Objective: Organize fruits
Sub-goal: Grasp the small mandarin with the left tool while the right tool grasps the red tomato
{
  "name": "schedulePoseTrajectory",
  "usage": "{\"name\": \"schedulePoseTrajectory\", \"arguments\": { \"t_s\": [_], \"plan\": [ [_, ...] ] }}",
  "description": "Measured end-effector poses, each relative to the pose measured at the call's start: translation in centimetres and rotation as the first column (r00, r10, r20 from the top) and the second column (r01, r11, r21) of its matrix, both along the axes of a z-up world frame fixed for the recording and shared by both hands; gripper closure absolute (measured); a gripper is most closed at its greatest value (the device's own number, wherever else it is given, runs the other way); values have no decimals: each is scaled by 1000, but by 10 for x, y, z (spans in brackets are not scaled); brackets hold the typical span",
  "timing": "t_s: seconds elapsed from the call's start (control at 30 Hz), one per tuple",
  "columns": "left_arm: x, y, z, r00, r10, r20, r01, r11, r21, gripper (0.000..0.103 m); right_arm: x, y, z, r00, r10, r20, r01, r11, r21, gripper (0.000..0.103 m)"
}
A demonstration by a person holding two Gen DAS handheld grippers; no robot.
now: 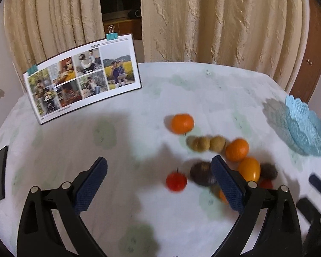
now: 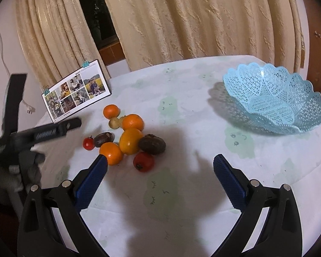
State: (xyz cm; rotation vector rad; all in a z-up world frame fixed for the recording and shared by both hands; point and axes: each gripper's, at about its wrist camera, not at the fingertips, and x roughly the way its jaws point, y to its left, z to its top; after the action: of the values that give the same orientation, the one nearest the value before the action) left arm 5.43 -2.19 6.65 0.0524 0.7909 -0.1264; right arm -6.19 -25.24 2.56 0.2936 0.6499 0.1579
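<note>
A pile of fruit lies on the white tablecloth: oranges (image 2: 132, 122), a yellow-orange fruit (image 2: 129, 141), two dark brown fruits (image 2: 152, 144), small tan fruits (image 2: 114, 122) and red tomatoes (image 2: 143, 161). The same pile shows in the left wrist view, with a tomato (image 1: 176, 182) and an orange (image 1: 182, 123). A light blue lattice basket (image 2: 274, 100) stands empty at the right; it also shows in the left wrist view (image 1: 306, 126). My left gripper (image 1: 159, 170) is open, above the table just left of the pile. My right gripper (image 2: 160, 166) is open, just in front of the pile.
A photo calendar (image 1: 83, 75) held by clips stands at the table's back left. A dark flat object (image 1: 1, 173) lies at the left edge. Cream curtains hang behind the table. The left gripper's body (image 2: 42, 132) shows at the left of the right wrist view.
</note>
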Motion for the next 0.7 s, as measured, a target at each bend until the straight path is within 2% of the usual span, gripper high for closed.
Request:
{"name": "schedulePoseTrajectory", "arguments": {
  "t_s": [0.1, 0.23, 0.3, 0.37, 0.43, 0.57, 0.7],
  "plan": [
    [24, -8, -3, 1000, -26, -14, 26, 1000, -13, 17, -3, -5, -2, 1000, -13, -9, 13, 1000, 10, 2],
    [51, -17, -12, 998, -50, -44, 48, 998, -45, 22, -7, -7, -1, 1000, -22, -10, 22, 1000, 11, 3],
    [62, -21, -17, 996, -63, -64, 59, 996, -61, 30, -9, -8, -1, 1000, -25, -12, 25, 1000, 9, 3],
    [72, -24, -23, 993, -80, -86, 72, 993, -89, 32, -11, -9, -2, 999, -30, -18, 30, 1000, 5, 3],
    [81, -27, -27, 992, -79, -98, 70, 993, -90, 35, -11, -9, -4, 999, -35, -26, 35, 999, 5, 3],
    [98, -26, -38, 986, -68, -149, 51, 992, -112, 50, -8, -9, -5, 998, -41, -41, 41, 999, 6, 4],
    [108, -21, -47, 981, -61, -185, 33, 988, -149, 55, -5, -4, -7, 998, -28, -56, 28, 1000, 0, 9]
  ]
}}
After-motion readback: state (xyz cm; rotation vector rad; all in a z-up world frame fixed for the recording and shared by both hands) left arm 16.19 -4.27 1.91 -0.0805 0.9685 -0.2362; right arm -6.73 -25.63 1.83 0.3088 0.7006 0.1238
